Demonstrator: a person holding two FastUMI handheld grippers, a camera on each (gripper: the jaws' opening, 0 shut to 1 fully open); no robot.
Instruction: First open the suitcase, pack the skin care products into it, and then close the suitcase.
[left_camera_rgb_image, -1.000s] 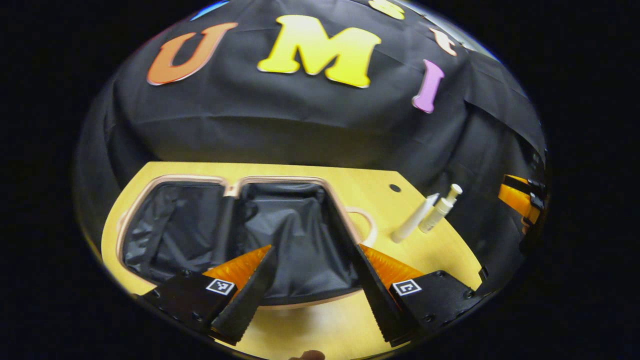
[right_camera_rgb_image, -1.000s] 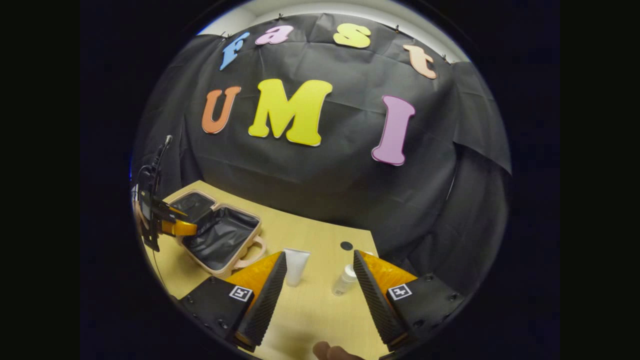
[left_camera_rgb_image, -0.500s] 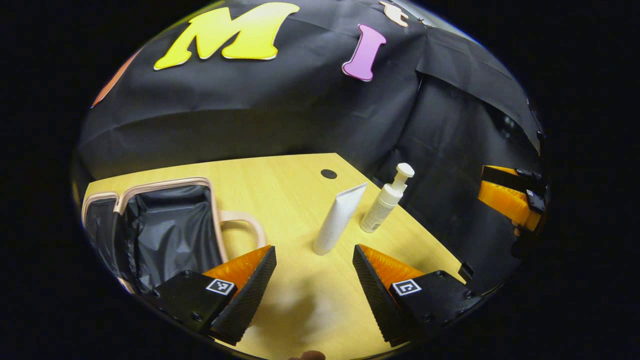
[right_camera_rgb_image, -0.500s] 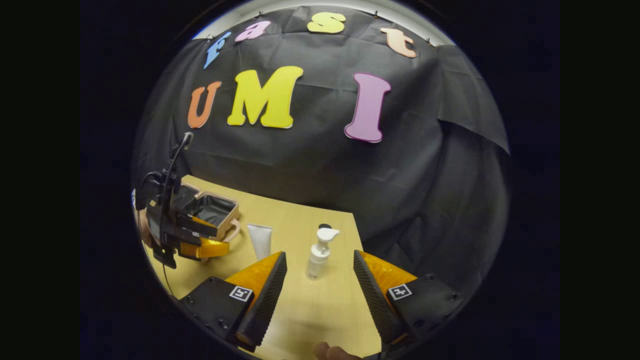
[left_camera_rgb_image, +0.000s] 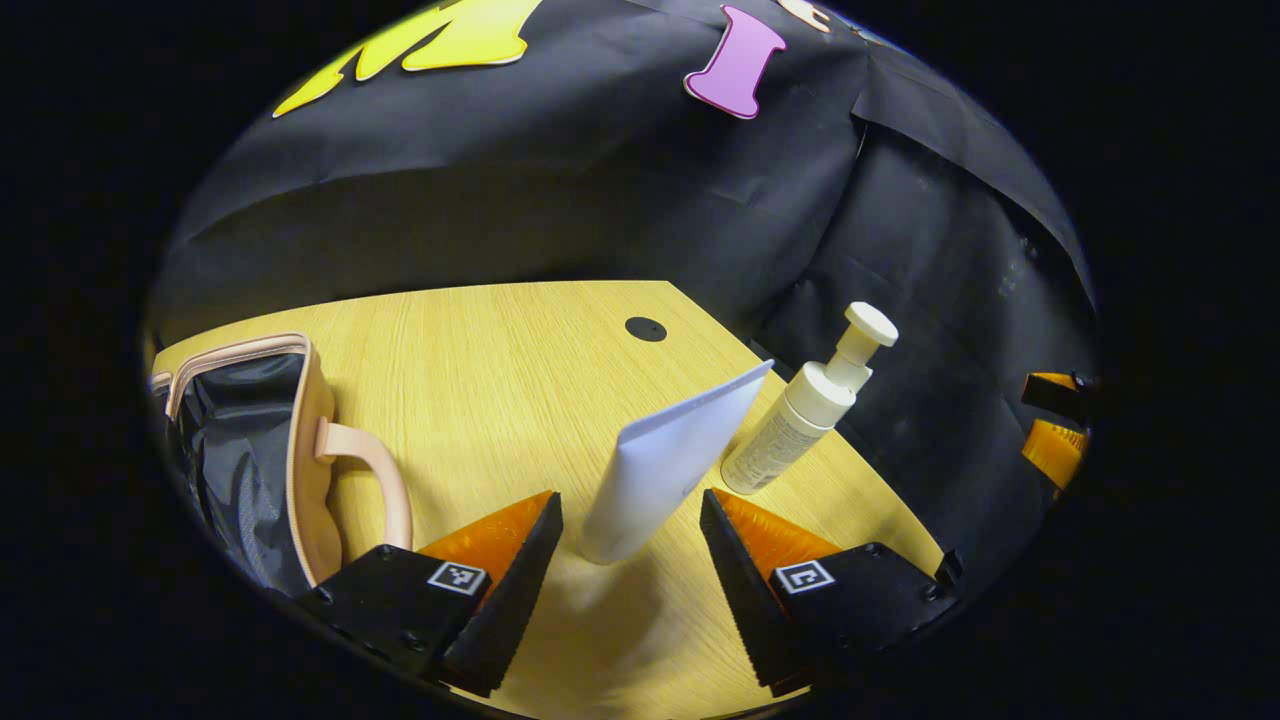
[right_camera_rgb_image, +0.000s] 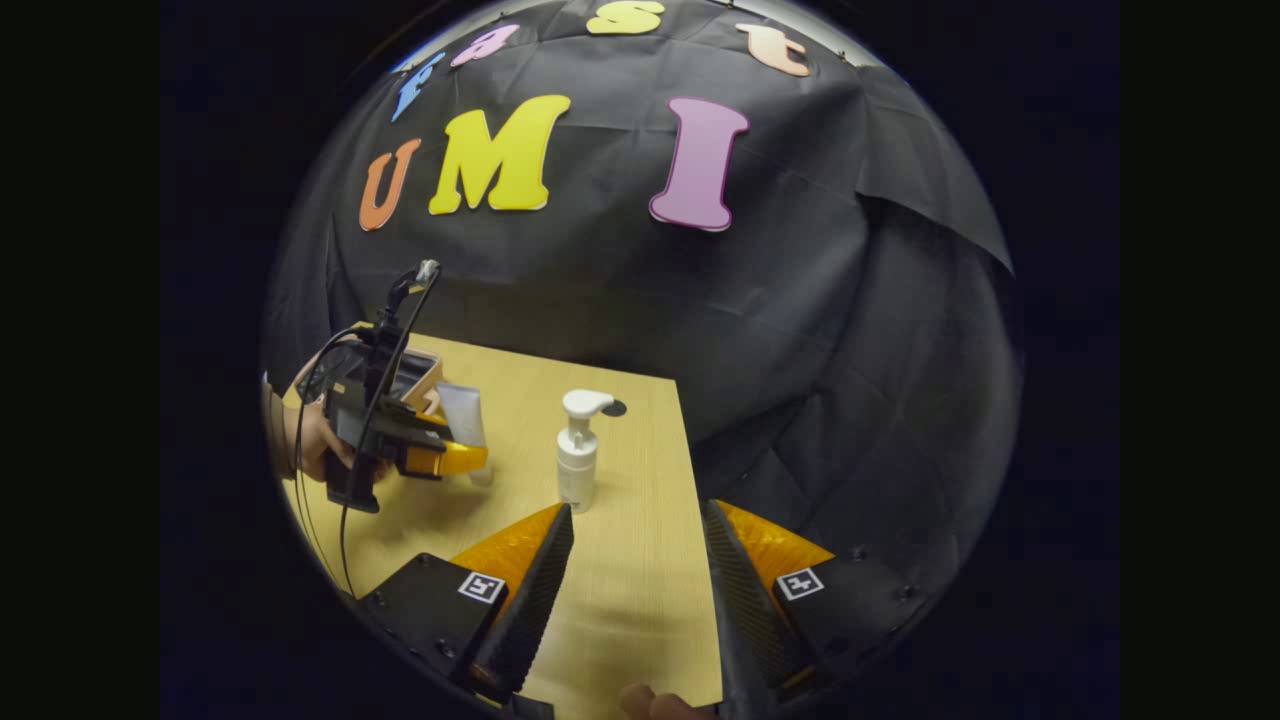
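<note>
- In the left gripper view your left gripper (left_camera_rgb_image: 625, 560) sits at the bottom centre with its ribbed black fingers (left_camera_rgb_image: 515, 590) spread apart; the foot of the white tube (left_camera_rgb_image: 665, 465) stands between their tips, with a gap on each side.
- In the right gripper view your right gripper (right_camera_rgb_image: 630, 580) is also spread wide, with bare table between its fingers and nothing held; a fingertip (right_camera_rgb_image: 640, 698) of yours shows at the bottom edge.
- Under both lies a pale wooden table (left_camera_rgb_image: 500, 350) with fine grain and a small dark round hole (left_camera_rgb_image: 645, 328) near its far edge; crumpled black cloth (left_camera_rgb_image: 560, 190) forms the wall behind it.
- The tube leans toward the upper right of the left gripper view, its flat crimped end uppermost. Just beside it on the right stands the pump bottle (left_camera_rgb_image: 810, 405), white and cylindrical with a round pump head; whether the two touch, you cannot tell.
- In the right gripper view the pump bottle stands upright at centre, beyond your right gripper's fingertips, and your hand (right_camera_rgb_image: 315, 440) holds the left gripper at the tube at mid left.
- The suitcase (left_camera_rgb_image: 295, 440) lies open at the left edge of the left gripper view: pink shell and looped handle (left_camera_rgb_image: 375, 475), crinkled black lining (left_camera_rgb_image: 235, 450) inside.
</note>
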